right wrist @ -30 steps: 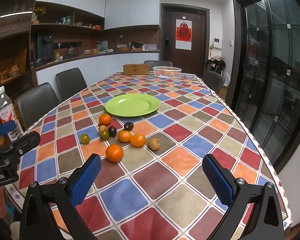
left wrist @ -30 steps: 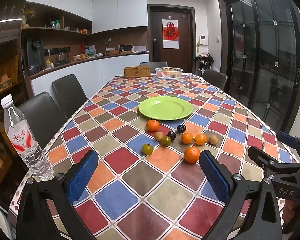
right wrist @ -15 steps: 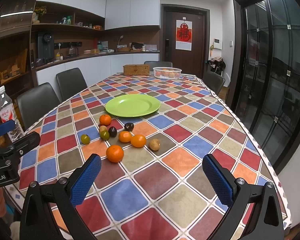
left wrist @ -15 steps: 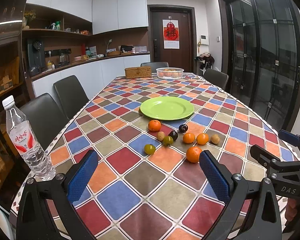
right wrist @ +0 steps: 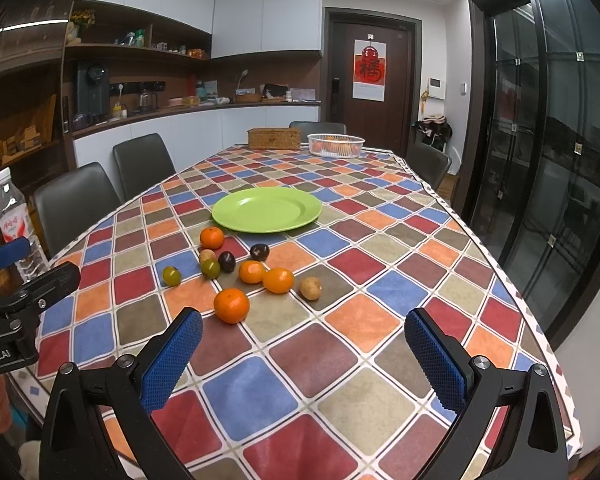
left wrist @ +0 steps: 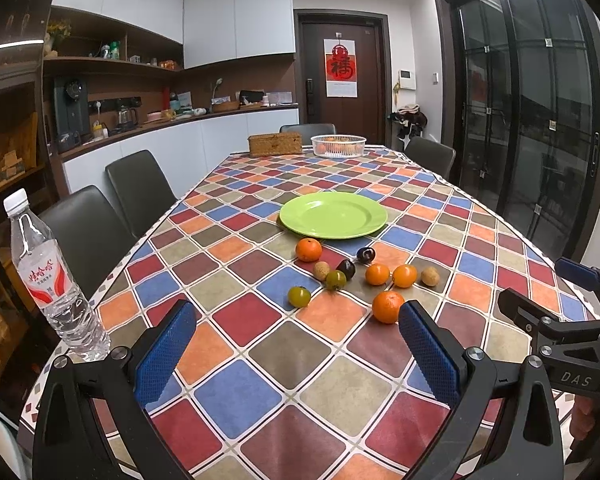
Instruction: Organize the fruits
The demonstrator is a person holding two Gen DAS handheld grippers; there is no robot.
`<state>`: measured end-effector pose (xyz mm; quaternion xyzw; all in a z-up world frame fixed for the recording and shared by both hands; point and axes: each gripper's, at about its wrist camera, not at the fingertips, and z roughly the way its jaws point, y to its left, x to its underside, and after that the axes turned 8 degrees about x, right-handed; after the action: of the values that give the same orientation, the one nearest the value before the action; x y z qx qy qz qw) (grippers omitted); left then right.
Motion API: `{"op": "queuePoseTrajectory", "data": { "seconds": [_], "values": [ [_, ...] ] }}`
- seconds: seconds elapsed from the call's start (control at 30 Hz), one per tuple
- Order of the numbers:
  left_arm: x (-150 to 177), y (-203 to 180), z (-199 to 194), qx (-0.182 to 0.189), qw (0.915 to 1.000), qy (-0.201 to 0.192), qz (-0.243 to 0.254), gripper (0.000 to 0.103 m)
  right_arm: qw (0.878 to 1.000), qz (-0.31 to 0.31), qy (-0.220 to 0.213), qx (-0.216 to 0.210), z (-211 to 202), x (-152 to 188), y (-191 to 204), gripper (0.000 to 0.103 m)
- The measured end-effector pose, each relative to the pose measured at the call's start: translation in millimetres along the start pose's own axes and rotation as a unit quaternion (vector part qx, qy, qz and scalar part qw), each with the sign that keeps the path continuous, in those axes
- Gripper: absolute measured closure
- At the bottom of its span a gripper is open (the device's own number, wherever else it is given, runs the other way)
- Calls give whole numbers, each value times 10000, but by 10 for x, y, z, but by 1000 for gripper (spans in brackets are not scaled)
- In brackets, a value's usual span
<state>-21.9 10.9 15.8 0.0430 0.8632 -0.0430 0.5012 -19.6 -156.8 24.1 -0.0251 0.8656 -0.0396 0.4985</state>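
An empty green plate [left wrist: 333, 215] [right wrist: 266, 209] lies mid-table on the checkered cloth. In front of it lie several small fruits: oranges, with the nearest orange [left wrist: 387, 306] [right wrist: 231, 305] closest to me, two dark plums, two green fruits [left wrist: 299, 296] and tan ones [right wrist: 310, 288]. My left gripper [left wrist: 296, 352] is open and empty above the near table edge, short of the fruit. My right gripper [right wrist: 304, 354] is open and empty, also short of the fruit; it shows at the right of the left wrist view [left wrist: 560, 320].
A water bottle [left wrist: 48, 280] [right wrist: 14, 220] stands at the near left table edge. A wicker box [left wrist: 275, 143] and a white basket [left wrist: 338, 146] with fruit sit at the far end. Dark chairs [left wrist: 140, 188] line the left side and far end.
Both views have shifted very slightly; the left gripper has crept a little toward the fruit. Both grippers stay open and no fruit has moved.
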Motion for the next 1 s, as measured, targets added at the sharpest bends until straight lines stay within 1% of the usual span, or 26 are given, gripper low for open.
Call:
{"op": "queuePoseTrajectory", "data": {
  "seconds": [0.37, 0.67, 0.87, 0.97, 1.0],
  "values": [
    [31, 27, 14, 7, 10000, 16, -9, 0, 9999, -113, 36, -39, 25, 12, 63, 1],
    [65, 185, 156, -157, 9998, 59, -53, 0, 9993, -340, 45, -135, 121, -10, 195, 1],
    [29, 289, 302, 24, 9999, 105, 71, 0, 9985, -480, 15, -249, 247, -72, 357, 1],
    [15, 320, 386, 60, 9996, 111, 243, 1, 9980, -528, 48, -331, 336, -97, 433, 1],
    [13, 325, 417, 71, 9994, 117, 308, 2, 9979, -548, 74, -347, 370, -104, 463, 1]
  ]
}}
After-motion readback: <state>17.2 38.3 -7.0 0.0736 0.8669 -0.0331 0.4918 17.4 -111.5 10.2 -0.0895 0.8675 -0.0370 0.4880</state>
